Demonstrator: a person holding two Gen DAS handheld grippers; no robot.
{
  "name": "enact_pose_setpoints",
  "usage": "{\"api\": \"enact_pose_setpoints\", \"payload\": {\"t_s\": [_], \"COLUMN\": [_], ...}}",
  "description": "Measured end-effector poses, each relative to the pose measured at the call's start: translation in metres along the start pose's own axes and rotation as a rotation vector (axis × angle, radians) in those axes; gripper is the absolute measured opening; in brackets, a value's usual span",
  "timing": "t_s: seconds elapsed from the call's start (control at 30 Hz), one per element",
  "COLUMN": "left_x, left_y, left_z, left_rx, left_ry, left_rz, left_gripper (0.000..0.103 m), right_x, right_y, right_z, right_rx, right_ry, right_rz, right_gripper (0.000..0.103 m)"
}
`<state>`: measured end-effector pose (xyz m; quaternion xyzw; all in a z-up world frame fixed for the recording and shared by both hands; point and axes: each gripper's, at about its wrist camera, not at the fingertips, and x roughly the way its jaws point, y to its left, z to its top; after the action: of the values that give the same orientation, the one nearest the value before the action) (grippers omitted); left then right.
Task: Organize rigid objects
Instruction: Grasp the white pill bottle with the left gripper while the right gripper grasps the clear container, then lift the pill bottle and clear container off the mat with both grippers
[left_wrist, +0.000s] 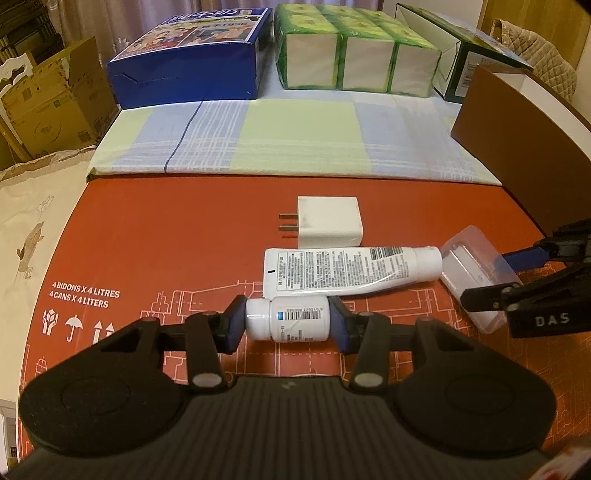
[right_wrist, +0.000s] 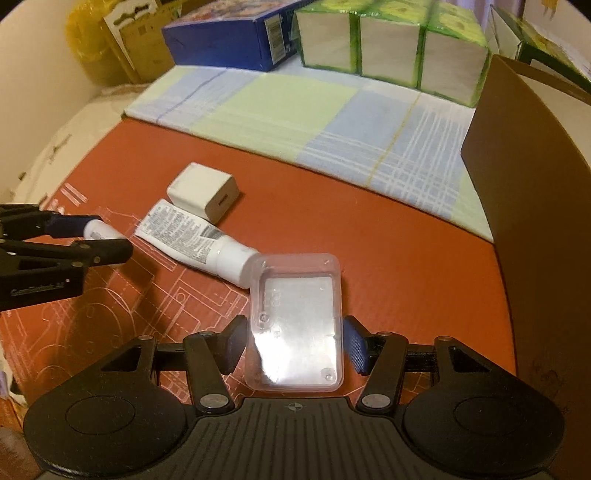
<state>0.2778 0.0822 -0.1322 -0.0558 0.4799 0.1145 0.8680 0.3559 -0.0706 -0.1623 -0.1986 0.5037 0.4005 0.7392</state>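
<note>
My left gripper (left_wrist: 287, 320) is shut on a small white pill bottle (left_wrist: 286, 319) lying on its side on the red cardboard sheet (left_wrist: 166, 236). Just beyond it lies a white tube (left_wrist: 351, 267), and behind that a white charger plug (left_wrist: 328, 220). My right gripper (right_wrist: 295, 338) is shut on a clear plastic case (right_wrist: 297, 321), whose far end touches the tube's cap (right_wrist: 236, 264). The right gripper (left_wrist: 517, 273) with the case (left_wrist: 469, 266) shows at the right of the left wrist view. The left gripper (right_wrist: 92, 240) with the bottle (right_wrist: 98, 230) shows at the left of the right wrist view.
A checked cloth (left_wrist: 280, 136) lies beyond the red sheet. Behind it stand a blue box (left_wrist: 192, 62), a green tissue pack (left_wrist: 354, 55) and an open green box (left_wrist: 465, 62). A tall brown box (left_wrist: 524, 140) stands at the right. Cardboard boxes (left_wrist: 48, 110) stand off the left.
</note>
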Motion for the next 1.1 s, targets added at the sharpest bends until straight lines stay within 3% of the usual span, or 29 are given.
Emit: {"api": "enact_pose_setpoints", "payload": {"t_s": [0.57, 1.1], "left_x": [-0.012, -0.046], "left_y": [-0.009, -0.036], "left_z": [-0.002, 0.003], "left_rx": [0.028, 0.083], "left_ry": [-0.004, -0.037], "left_rz": [-0.007, -0.071], "left_gripper": [0.042, 0.042], "right_x": [-0.01, -0.072], "right_y": [0.0, 0.001], "right_z": [-0.012, -0.028], "right_rx": [0.019, 0.072], "right_ry": [0.001, -0.104], "right_rz": [-0.027, -0.006], "right_gripper": [0.052, 0.052]}}
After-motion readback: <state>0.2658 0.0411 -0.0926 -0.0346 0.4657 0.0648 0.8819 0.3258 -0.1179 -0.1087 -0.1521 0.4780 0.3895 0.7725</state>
